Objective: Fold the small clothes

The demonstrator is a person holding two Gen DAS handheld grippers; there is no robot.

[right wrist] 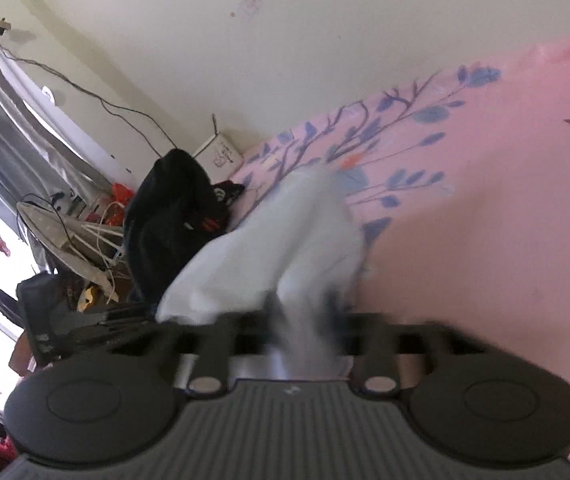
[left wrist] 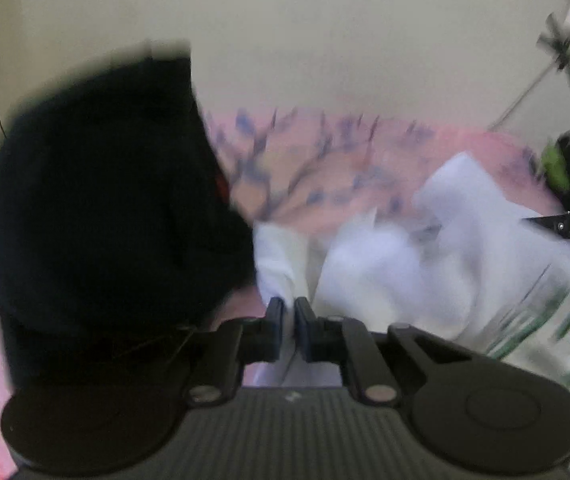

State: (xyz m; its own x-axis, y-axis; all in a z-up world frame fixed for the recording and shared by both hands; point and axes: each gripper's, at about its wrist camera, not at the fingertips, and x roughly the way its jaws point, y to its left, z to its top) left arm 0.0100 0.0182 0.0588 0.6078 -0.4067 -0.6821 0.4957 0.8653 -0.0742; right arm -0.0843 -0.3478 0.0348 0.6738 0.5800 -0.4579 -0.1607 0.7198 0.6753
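The left tongs [left wrist: 289, 312] pinch a fold of the white garment [left wrist: 385, 264]. A black garment [left wrist: 101, 208] lies at nine o'clock on the pink bed sheet [left wrist: 325, 152]. The right tongs [left wrist: 561, 226] enter at three o'clock.

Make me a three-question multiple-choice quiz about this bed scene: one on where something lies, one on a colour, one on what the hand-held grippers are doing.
1. Seen from the left wrist camera, where is the bulky black garment pile relative to the crumpled white cloth garment?
A. left of it
B. right of it
C. under it

2. What colour is the floral bedsheet?
A. green
B. pink with blue leafy branches
C. plain grey

3. What is the left hand-held gripper doing?
A. standing wide open over bare sheet
B. pinching the white cloth
C. holding the black pile

Answers: 1 A, the black mass fills the left of that view, the white cloth lies to its right. 2 B, pink ground with blue sprigs. 3 B, its fingers are nearly closed with white fabric between them; the right hand-held gripper, though blurred, also has white cloth running into it.
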